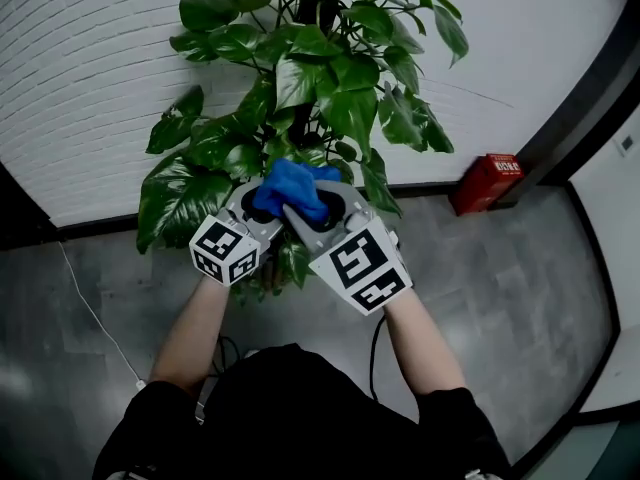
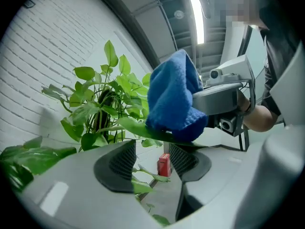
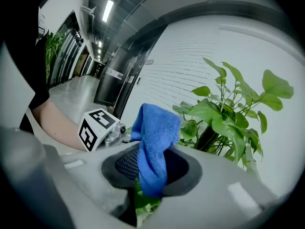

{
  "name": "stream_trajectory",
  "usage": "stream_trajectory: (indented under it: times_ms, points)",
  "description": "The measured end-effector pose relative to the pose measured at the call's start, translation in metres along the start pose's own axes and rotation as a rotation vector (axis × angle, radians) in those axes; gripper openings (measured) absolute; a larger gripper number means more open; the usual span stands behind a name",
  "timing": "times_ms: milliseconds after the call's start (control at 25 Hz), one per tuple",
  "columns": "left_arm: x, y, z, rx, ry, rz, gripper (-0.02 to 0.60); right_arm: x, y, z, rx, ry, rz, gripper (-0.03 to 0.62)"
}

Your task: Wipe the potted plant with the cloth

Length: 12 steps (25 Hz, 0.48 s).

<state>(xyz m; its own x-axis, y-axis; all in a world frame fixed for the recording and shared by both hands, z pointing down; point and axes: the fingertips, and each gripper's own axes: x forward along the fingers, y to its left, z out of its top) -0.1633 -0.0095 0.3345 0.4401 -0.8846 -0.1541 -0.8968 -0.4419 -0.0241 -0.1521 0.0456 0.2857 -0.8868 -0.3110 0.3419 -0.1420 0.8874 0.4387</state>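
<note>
Potted plant (image 1: 320, 88) fills the upper middle of the head view, its broad green leaves spreading out against a white brick wall (image 1: 90, 58) and hanging over a grey floor (image 1: 520, 288). The pot itself is hidden under the leaves.

A blue cloth (image 1: 290, 188) sits at the lower edge of the leaves, in the middle of the frame, where the two tools meet. The right gripper (image 1: 322, 213) comes in from the lower right. In the right gripper view its jaws (image 3: 151, 163) are pinched on the cloth (image 3: 153, 142), which stands up in a folded bunch above them and hangs a little below them. The plant (image 3: 228, 118) rises at the right of that view, and the marker cube (image 3: 95, 128) of the other tool shows at the left.

The left gripper (image 1: 255, 208) comes in from the lower left. In the left gripper view its jaws (image 2: 151, 159) stand spread apart, with small leaves in the gap but nothing pinched. A long leaf (image 2: 138, 128) crosses just above the jaws, and the cloth (image 2: 171, 99) rests on top of it.

A red box (image 1: 487, 182) stands on the floor by the wall at the right of the head view, well apart from the plant.
</note>
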Motion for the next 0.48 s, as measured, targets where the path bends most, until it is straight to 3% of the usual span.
stream_trajectory:
  times_ms: [480]
  points:
    - [-0.005, 0.003, 0.006, -0.098, -0.024, 0.022, 0.225, -0.037, 0.026, -0.026, -0.024, -0.049, -0.073, 0.100]
